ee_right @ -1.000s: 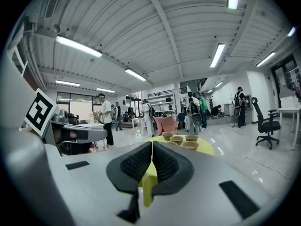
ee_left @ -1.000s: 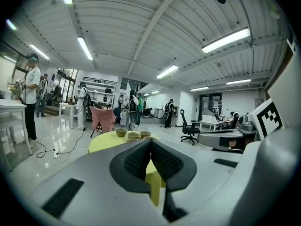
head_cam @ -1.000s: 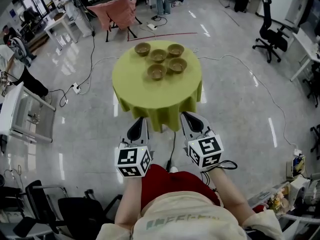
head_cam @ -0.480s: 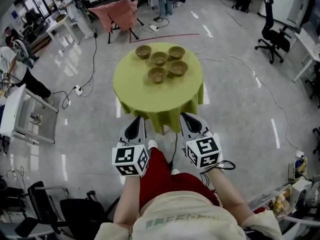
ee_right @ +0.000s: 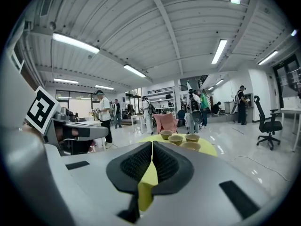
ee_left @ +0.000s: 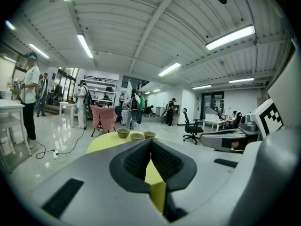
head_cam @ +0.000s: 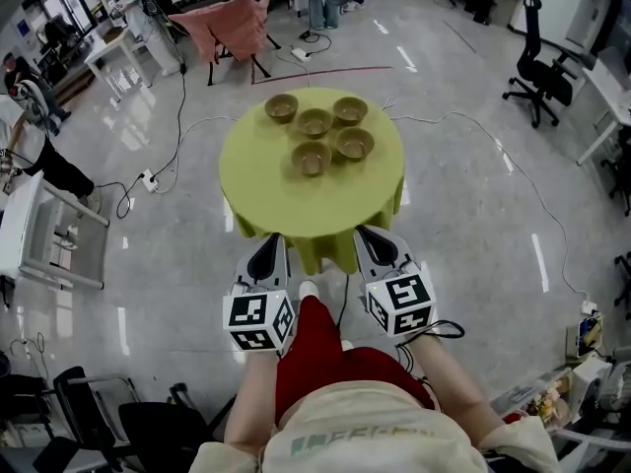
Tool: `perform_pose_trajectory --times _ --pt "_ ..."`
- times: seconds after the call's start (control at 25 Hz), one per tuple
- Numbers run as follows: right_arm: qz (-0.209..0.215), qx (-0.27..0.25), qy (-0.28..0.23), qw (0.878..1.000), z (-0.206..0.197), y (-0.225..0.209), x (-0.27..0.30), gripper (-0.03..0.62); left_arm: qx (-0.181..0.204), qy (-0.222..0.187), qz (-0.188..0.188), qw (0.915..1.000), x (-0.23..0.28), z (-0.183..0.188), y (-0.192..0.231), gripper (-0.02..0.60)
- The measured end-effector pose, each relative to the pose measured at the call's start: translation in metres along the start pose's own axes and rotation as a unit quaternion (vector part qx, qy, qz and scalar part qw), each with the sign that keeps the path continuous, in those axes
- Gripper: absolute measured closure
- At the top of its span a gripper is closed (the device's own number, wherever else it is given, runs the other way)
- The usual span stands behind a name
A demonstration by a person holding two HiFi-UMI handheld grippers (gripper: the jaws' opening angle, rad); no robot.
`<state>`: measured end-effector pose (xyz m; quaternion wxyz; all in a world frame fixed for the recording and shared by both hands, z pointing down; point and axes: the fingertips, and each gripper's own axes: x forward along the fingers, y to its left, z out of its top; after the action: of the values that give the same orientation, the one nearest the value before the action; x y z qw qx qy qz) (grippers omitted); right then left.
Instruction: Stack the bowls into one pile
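Note:
Several brown bowls stand apart on the far half of a round table with a yellow-green cloth [head_cam: 286, 200]: one at the back left [head_cam: 281, 107], one in the middle [head_cam: 315, 122], one nearest me [head_cam: 311, 158], others to the right. My left gripper [head_cam: 268, 256] and right gripper [head_cam: 379, 247] hang side by side just short of the table's near edge, both shut and empty. The left gripper view shows its jaws [ee_left: 150, 142] pressed together, with bowls [ee_left: 123, 133] far beyond. The right gripper [ee_right: 152, 145] is likewise closed, the bowls [ee_right: 176, 139] ahead of it.
A pink-draped chair [head_cam: 222, 23] and people stand behind the table. A black office chair [head_cam: 537, 62] is at the right and a white table [head_cam: 39, 225] at the left. Cables [head_cam: 173, 151] run over the shiny floor round the table. Black chairs [head_cam: 99, 412] stand at my lower left.
The table has drawn closer to me in the head view, and its near edge now lies just beyond the gripper tips. Both grippers stay shut and level.

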<state>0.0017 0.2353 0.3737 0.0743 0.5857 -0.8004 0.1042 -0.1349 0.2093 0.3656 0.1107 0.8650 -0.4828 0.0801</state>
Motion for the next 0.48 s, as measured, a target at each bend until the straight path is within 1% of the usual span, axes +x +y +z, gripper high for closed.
perform_pose_trajectory --times 0.28,0.48 --pt "-0.006 0.004 0.017 1.0 -0.006 -0.021 0.043 0.557 -0.007 0.01 -0.008 0.9999 0.049 -0.001 0.018 0.558" --pt "-0.008 0.014 0.025 1.0 -0.002 -0.032 0.086 0.557 -0.005 0.017 -0.021 0.9996 0.091 0.006 0.043 0.558"
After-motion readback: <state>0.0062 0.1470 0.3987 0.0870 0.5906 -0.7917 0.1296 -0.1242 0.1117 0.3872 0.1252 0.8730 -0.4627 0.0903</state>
